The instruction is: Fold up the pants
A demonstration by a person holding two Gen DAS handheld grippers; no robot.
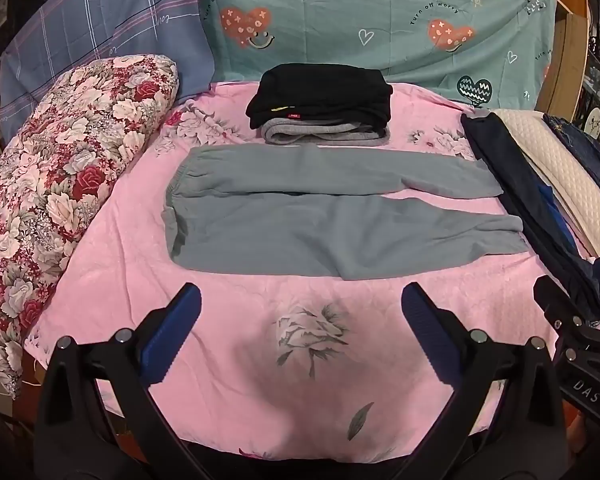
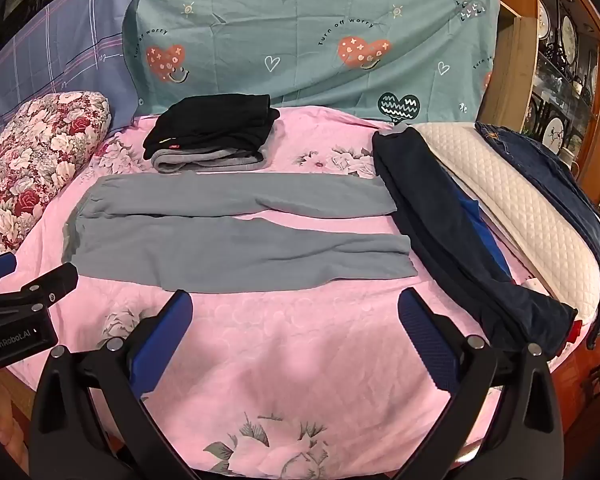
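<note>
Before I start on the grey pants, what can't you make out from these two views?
- Grey pants: underside hidden against the pink sheet, both views.
- Folded stack: number of garments unclear; layers overlap.
- Dark blue garment: its type is unclear, bunched up.
- Red tag on the stack: too small to read.
- Bed's near edge: blocked by the left claw and right claw.

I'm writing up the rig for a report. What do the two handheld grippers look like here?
Both match: black plastic bodies splitting into two angled arms with round silver rivets. The left gripper and right gripper each carry blue ribbed pads on the inner finger faces. Seen from the opposite camera, one body reads "GenRobot.AI", the other "DAS" in white. No cables or sleeves are visible.
</note>
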